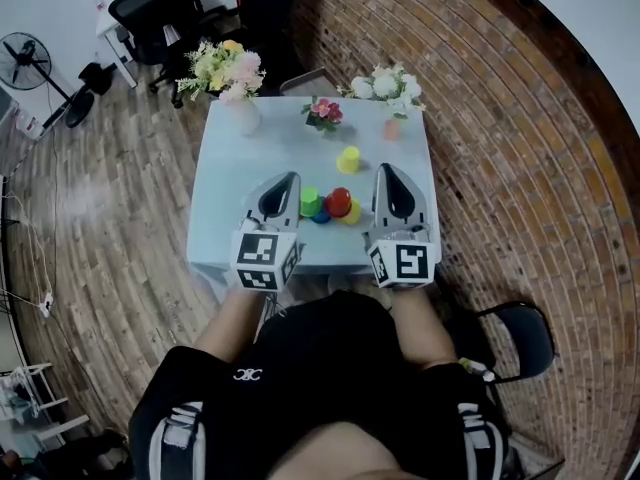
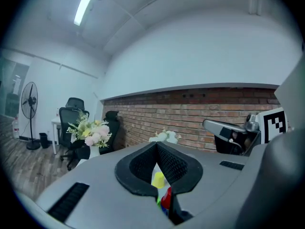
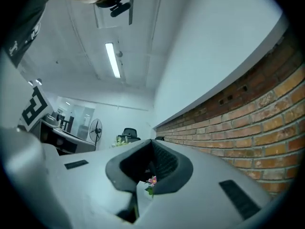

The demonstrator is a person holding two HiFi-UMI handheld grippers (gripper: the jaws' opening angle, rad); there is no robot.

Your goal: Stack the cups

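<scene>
The cups sit near the middle of the pale table point(image 1: 225, 233). A green cup point(image 1: 310, 200) and a red cup point(image 1: 339, 202) stand side by side in a tight cluster, with a blue cup point(image 1: 321, 216) and a yellow cup point(image 1: 353, 214) showing at their near edge; whether any of these are nested cannot be told. 1 more yellow cup, the lone cup point(image 1: 348, 159), stands apart, farther from the person. The left gripper point(image 1: 291, 179) is just left of the cluster and the right gripper point(image 1: 386, 170) just right of it, so the cups lie between the 2. Both are raised off the table and point away from the person. Each gripper's own view shows its black pads meeting at the tips, closed on nothing. At the table's far edge stand 3 bunches of flowers: a big bouquet point(image 1: 225, 68), a small pink bunch point(image 1: 324, 113) and a white bunch point(image 1: 388, 86).
</scene>
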